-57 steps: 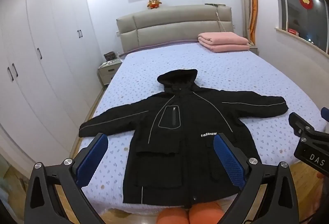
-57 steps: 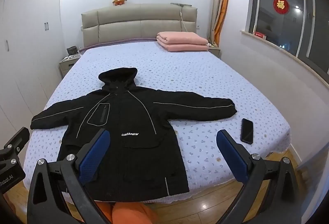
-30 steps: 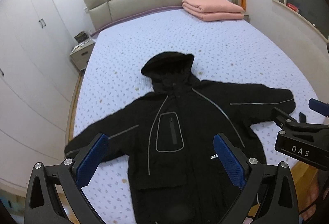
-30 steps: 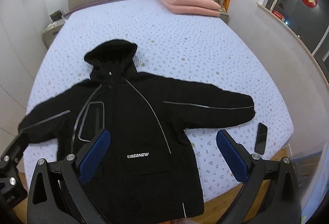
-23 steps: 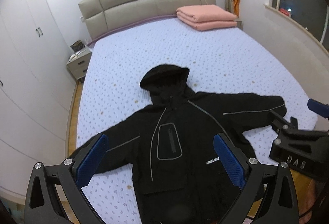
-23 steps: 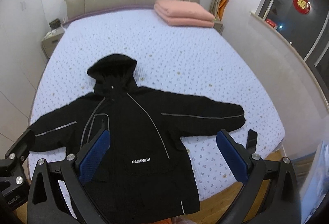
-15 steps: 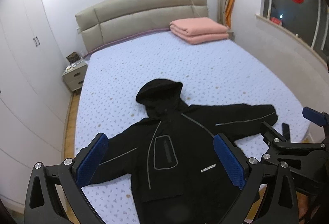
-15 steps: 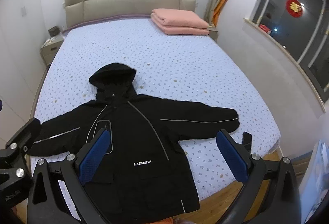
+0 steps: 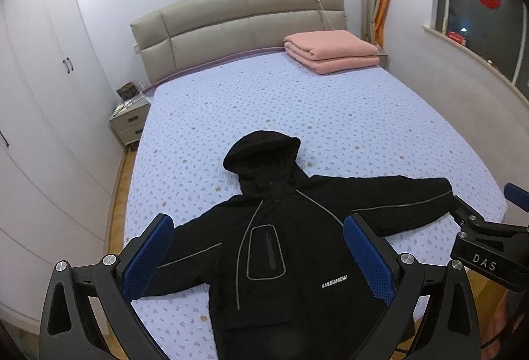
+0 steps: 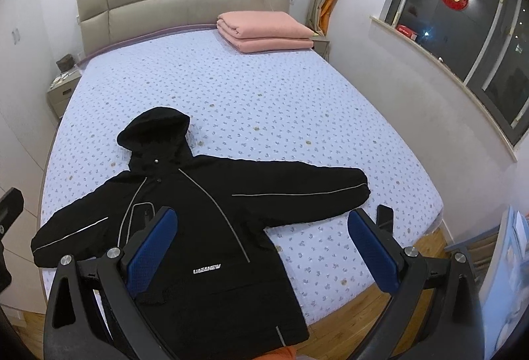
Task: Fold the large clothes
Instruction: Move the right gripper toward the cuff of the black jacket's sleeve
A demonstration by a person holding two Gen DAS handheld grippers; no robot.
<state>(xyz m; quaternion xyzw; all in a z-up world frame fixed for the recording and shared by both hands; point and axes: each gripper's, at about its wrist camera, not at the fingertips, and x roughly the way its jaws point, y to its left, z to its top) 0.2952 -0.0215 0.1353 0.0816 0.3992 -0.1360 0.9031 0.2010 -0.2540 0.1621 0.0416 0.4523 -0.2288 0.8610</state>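
Black hooded jacket point(image 9: 284, 247) lay flat, face up, sleeves spread, at foot of bed point(image 9: 330, 115). Left claw point(image 9: 258, 257) and right claw point(image 10: 261, 247) spread wide, empty, above it. Judged bulky, padded, limp; best gripped at cuffs or hem.

A bed point(image 9: 330, 115) with a padded headboard point(image 9: 238, 25) fills the white-walled room; white wardrobes point(image 9: 43, 102) stand left, a dark window point(image 10: 463, 16) right, probably night outside.
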